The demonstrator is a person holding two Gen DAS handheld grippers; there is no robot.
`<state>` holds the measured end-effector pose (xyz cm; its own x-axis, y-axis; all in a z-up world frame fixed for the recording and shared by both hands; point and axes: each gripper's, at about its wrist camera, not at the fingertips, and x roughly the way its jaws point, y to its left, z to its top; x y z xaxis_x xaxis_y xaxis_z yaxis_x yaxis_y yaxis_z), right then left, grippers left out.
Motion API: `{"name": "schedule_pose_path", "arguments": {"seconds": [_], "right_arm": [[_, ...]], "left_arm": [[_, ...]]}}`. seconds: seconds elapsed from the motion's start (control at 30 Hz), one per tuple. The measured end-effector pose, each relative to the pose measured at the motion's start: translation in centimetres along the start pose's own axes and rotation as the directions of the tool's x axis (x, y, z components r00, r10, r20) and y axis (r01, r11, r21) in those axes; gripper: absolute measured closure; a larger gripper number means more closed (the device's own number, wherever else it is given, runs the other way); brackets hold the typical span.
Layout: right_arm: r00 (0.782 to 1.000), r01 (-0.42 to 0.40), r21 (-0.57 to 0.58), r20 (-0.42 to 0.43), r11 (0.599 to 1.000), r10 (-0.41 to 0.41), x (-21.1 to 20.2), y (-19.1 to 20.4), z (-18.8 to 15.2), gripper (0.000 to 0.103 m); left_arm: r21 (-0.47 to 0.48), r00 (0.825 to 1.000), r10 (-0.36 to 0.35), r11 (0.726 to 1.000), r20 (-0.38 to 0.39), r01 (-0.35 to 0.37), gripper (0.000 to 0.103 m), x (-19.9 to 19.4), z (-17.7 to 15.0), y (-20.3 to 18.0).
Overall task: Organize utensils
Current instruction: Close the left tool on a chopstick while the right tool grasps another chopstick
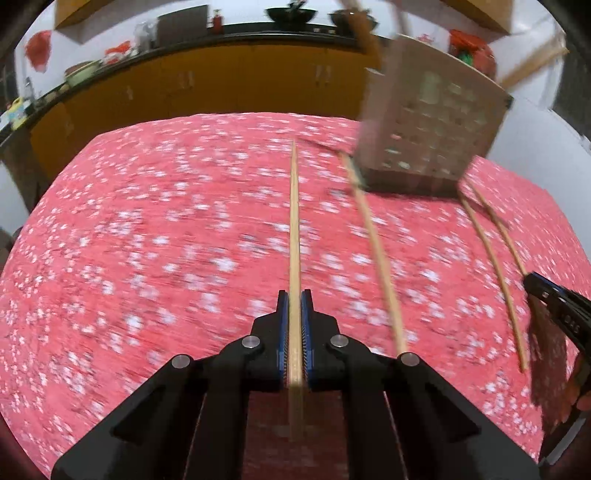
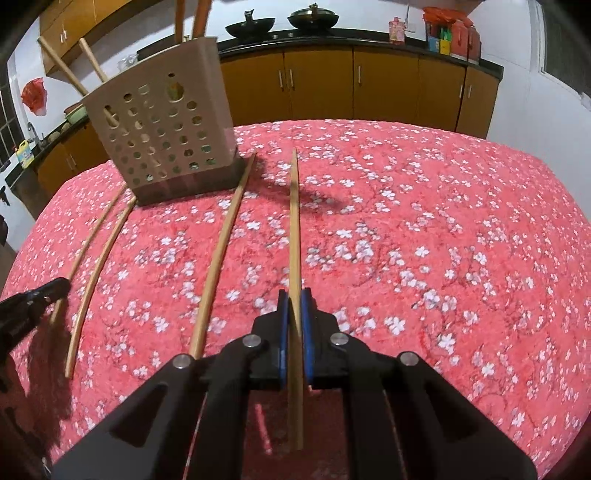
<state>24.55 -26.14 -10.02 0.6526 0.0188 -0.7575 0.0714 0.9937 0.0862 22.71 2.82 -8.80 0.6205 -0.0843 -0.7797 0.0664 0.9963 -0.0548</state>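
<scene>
My left gripper (image 1: pixel 294 295) is shut on a wooden chopstick (image 1: pixel 294 221) that points straight ahead over the red floral tablecloth (image 1: pixel 147 240). My right gripper (image 2: pixel 294 295) is shut on another chopstick (image 2: pixel 294 221) in the same way. Each gripper also shows at the other view's edge, the right gripper (image 1: pixel 533 282) and the left gripper (image 2: pixel 59 288). Between them two loose chopsticks (image 2: pixel 225 251) (image 2: pixel 99 273) lie on the cloth, their far ends at the base of a beige perforated utensil holder (image 2: pixel 166 129). Wooden handles stick out of the holder. The left wrist view is motion-blurred.
Behind the table runs a dark kitchen counter (image 2: pixel 369 38) with orange-brown cabinets (image 2: pixel 388 85), two black woks (image 2: pixel 314 16) and red packages on top. The table's far edge (image 2: pixel 369 122) lies just beyond the holder. A wide stretch of cloth (image 2: pixel 443 240) spreads right of the right gripper.
</scene>
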Motion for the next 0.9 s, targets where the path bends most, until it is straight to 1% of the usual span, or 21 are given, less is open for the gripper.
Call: {"name": "schedule_pose_path", "arguments": {"seconds": [0.07, 0.17, 0.3, 0.5, 0.9], "right_arm": [[1.0, 0.0, 0.008, 0.002, 1.0, 0.0, 0.2, -0.3, 0.3, 0.095], [1.0, -0.011, 0.017, 0.003, 1.0, 0.011, 0.3, -0.5, 0.4, 0.095], [1.0, -0.019, 0.023, 0.0, 1.0, 0.019, 0.5, -0.6, 0.4, 0.094], [1.0, -0.021, 0.024, 0.0, 0.999, 0.021, 0.5, -0.6, 0.4, 0.094], [1.0, -0.023, 0.026, 0.0, 0.999, 0.023, 0.6, -0.6, 0.4, 0.094]], "left_arm": [[-0.023, 1.0, 0.006, 1.0, 0.001, -0.006, 0.095, 0.2, 0.4, 1.4], [-0.04, 1.0, -0.014, 0.999, 0.008, 0.014, 0.095, 0.4, 0.6, 2.3], [-0.029, 1.0, -0.01, 1.0, 0.021, 0.011, 0.095, 0.3, 0.4, 2.3], [-0.051, 0.999, -0.034, 0.998, 0.024, 0.036, 0.095, 0.0, 0.0, 2.8], [-0.062, 0.999, -0.041, 0.997, 0.025, 0.043, 0.094, -0.3, -0.3, 2.9]]}}
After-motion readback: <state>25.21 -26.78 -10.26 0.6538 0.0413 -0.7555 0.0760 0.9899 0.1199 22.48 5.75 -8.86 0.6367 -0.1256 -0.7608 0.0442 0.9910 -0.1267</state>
